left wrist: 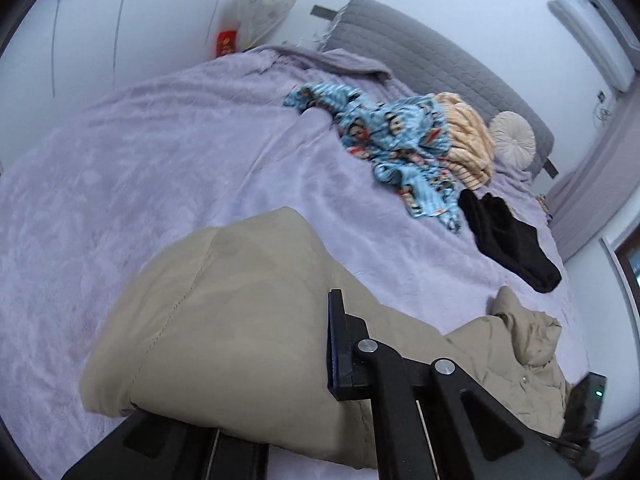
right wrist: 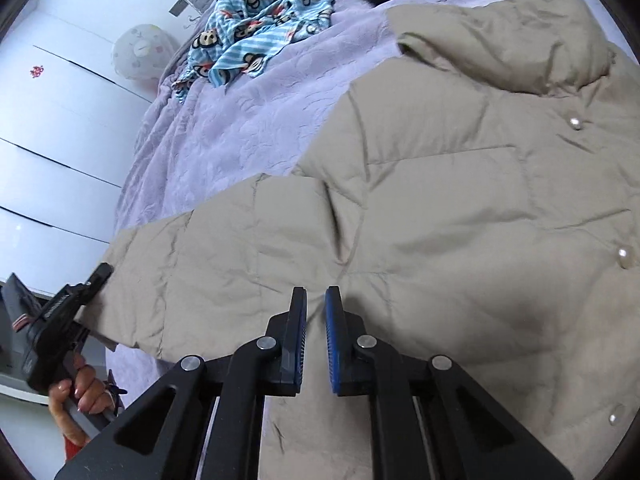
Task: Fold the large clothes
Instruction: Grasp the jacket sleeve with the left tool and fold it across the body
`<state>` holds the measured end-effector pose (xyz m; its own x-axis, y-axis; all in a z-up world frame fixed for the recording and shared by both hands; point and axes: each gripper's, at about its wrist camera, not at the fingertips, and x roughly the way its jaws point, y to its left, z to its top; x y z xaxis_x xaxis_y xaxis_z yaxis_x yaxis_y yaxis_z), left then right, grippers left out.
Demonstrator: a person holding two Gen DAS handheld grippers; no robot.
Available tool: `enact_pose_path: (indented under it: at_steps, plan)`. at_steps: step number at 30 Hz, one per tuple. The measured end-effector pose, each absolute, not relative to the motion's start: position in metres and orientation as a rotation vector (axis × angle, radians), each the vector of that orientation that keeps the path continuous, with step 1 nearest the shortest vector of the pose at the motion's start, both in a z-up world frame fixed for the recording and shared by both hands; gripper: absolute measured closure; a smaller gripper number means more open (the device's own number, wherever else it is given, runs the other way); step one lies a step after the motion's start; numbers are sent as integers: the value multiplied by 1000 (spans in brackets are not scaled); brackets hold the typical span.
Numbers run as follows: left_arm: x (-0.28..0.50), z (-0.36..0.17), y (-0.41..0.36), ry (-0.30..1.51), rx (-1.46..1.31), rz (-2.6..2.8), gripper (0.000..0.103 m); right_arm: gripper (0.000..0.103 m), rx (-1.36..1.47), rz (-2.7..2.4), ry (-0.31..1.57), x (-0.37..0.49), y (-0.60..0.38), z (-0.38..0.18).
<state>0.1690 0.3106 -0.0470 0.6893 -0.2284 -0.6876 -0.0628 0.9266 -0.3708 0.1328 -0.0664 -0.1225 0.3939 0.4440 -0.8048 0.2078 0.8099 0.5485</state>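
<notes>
No brand or readable writing shows anywhere; the nearest thing to it is a red packet (left wrist: pixel 226 43) with blurred gold marks by the far wall and a small red sticker (right wrist: pixel 37 71) on the white wardrobe doors (right wrist: pixel 52 152). At the left, a hand (right wrist: pixel 86 390) holds the left gripper (right wrist: pixel 102 274), whose jaws are clamped on the sleeve end of the beige puffer coat (right wrist: pixel 440 208); from its own camera that sleeve bulges over one finger and hides it. The coat is quilted in stitched panels, matte, with pearl-like snap buttons (right wrist: pixel 575 123) down its front, and it lies spread on the near part of the bed. The right gripper (right wrist: pixel 316 300) hovers over the coat's lower front, its blue-padded jaws narrowed to a slim gap with nothing pinched between them. The bed wears a lilac embossed blanket (left wrist: pixel 140 152); farther back lie a blue monkey-print garment (right wrist: pixel 260 20), a striped cream one (left wrist: pixel 468 140), a black one (left wrist: pixel 504 236), and a grey quilted headboard (left wrist: pixel 420 56).
</notes>
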Motion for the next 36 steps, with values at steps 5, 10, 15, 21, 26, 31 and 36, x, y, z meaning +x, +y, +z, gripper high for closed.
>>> enact_pose_path:
  at_steps: [5,10,15,21,26,31,36]
  plan:
    - [159,9,247,729,-296,-269,95,93,671,230,1270,149,-34,-166]
    - [149,50,144,677,-226,-425,95,93,755,291,1309,143,-42,-179]
    - [147,59,18,720,-176,-557,95,93,765,255,1253,102,-110,-147]
    - [133,-24,-146,876,123,-572,95,92,655,8,1217,39,-232,-126]
    - [111,-119,-199,1021,387,-510,95,92,662,-75,1259,7,-278,-144]
    - [84,-129,-204,967,463,-545,25,92,714,-63,1229,6,-288,-147]
    - [58,-86,-171,873,447,-556,2,92,726,-75,1227,12,-307,-143]
